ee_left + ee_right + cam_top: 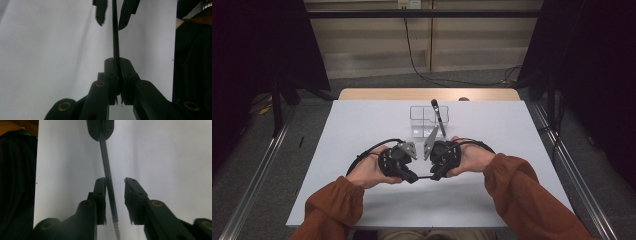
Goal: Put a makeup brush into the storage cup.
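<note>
A thin black pen is held level above the white desk, spanning the gap between the two hand-held grippers. The left hand-held gripper pinches one end at 9 o'clock, while the other end, with its silver tip, lies loose at 3 o'clock between the parted jaws of the right hand-held gripper.

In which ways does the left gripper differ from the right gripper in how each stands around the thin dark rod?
The left gripper is shut on the thin dark rod, pads pressing both sides; the right gripper stands open, with a clear gap on one side of the rod. In the high view the left gripper sits at the left, the right gripper nearer the clear container. Both have black jaws, face each other and share the same rod above the white table.
</note>
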Available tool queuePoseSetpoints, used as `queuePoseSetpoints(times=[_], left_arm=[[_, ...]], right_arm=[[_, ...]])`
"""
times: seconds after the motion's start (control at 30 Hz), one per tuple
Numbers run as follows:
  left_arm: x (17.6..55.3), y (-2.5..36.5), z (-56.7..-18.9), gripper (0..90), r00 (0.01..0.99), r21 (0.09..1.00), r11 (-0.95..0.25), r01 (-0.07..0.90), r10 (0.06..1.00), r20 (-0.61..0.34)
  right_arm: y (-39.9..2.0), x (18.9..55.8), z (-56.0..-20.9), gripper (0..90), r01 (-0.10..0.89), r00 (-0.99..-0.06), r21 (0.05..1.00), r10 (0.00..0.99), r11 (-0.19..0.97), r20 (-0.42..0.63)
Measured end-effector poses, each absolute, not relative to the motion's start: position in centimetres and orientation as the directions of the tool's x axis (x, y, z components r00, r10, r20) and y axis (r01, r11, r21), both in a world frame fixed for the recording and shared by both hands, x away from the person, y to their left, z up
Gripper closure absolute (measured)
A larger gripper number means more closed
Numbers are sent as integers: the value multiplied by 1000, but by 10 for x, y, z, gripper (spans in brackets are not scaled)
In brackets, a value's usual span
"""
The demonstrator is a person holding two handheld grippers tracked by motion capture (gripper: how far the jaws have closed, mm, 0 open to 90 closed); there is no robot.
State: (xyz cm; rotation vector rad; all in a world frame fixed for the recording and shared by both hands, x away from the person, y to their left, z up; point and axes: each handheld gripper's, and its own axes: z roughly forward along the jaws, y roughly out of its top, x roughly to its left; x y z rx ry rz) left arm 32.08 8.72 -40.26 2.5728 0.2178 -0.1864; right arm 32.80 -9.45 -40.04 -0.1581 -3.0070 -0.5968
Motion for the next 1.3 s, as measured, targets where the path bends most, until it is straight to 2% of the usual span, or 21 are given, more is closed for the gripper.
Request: queuePoseSetpoints(times=[0.43, 0.73, 1.3], left_arm=[[321, 95, -401, 857, 973, 525, -823, 220, 146, -178], [321, 105, -403, 857, 969, 539, -807, 240, 171, -176], [322, 119, -403, 857, 965, 562, -785, 262, 194, -179]], right_arm=[[-105, 328, -398, 416, 168, -985, 430, 136, 887, 104], [-118, 327, -400, 280, 211, -977, 468, 189, 858, 94], [-143, 324, -398, 168, 278, -958, 562, 269, 779, 102]])
